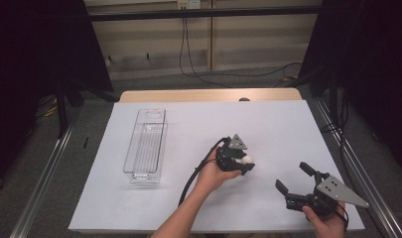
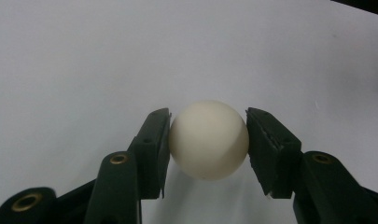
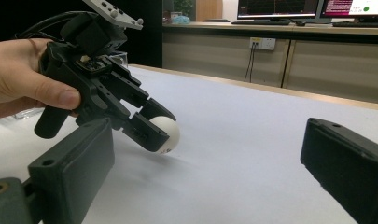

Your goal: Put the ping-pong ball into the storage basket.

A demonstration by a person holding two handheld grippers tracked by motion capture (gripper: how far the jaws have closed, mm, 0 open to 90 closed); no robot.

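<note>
High view: white ball (image 1: 247, 159) sits just right of frame centre, pinched in the left gripper (image 1: 243, 163), w/ the person's left hand (image 1: 212, 173) wrapped round the gripper body from below-left. Grey three-cornered plate on top, cable trailing down toward lower centre. Ball is over the white table sheet (image 1: 268, 124); can't tell from here if it touches the sheet.

Left gripper view: ball (image 2: 209, 139) at frame centre, lower half, both pads (image 2: 155, 149) pressed against its sides, one left & one right. Jaws closed on it, ball round, matte, off-white. White sheet (image 2: 130, 56) behind it, small shadow under the ball.

Right gripper view: left gripper (image 3: 161, 128) in left half of frame, tilted down toward the sheet, ball (image 3: 168, 133) clamped at its tips, left of centre, v. close to the sheet (image 3: 252, 140) – shadow right beneath it. Thumb & fingers of left hand (image 3: 18, 79) at left edge.

Right gripper (image 1: 295, 178) in lower right of high view, held by right hand (image 1: 327, 218) at bottom edge, jaws spread wide, nothing between them; well apart from the ball.

Clear plastic tray (image 1: 146, 146) lies left of centre, long axis running up-down in frame, well apart from both grippers.
</note>
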